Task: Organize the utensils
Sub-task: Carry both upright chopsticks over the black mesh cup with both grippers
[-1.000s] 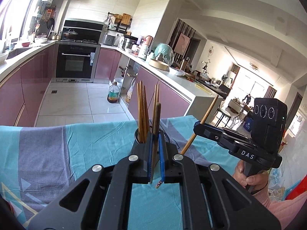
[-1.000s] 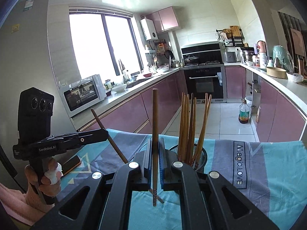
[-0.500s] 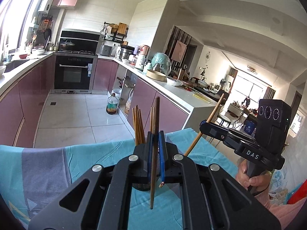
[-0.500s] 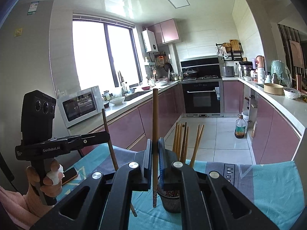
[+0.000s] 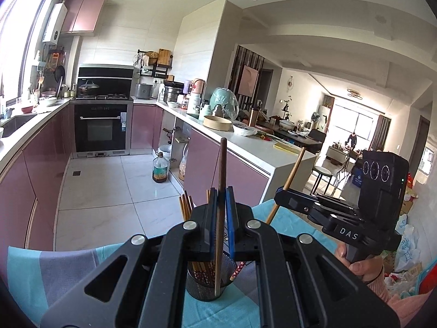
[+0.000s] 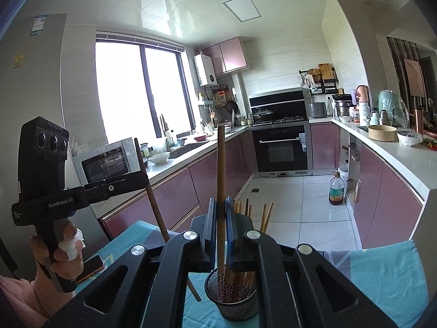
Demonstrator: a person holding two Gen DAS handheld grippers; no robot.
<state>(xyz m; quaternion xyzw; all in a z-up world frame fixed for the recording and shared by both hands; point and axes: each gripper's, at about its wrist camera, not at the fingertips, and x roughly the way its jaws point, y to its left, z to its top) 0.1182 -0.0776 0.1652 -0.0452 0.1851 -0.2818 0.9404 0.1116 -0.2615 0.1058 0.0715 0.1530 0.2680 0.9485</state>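
A dark brown chopstick (image 5: 220,191) is clamped upright between the blue pads of the left gripper (image 5: 220,218), its lower tip seen over the near rim of the black mesh holder (image 5: 203,287), which stands on the teal and grey tablecloth (image 5: 54,273) with a bundle of chopsticks (image 5: 185,207) inside. A lighter chopstick (image 6: 220,180) is likewise gripped upright by the closed right gripper (image 6: 220,218), its lower end reaching into the mesh holder (image 6: 232,309) among the chopsticks (image 6: 247,276) already held there. A phone (image 6: 91,266) is seen lying on the cloth near the left hand (image 6: 58,251).
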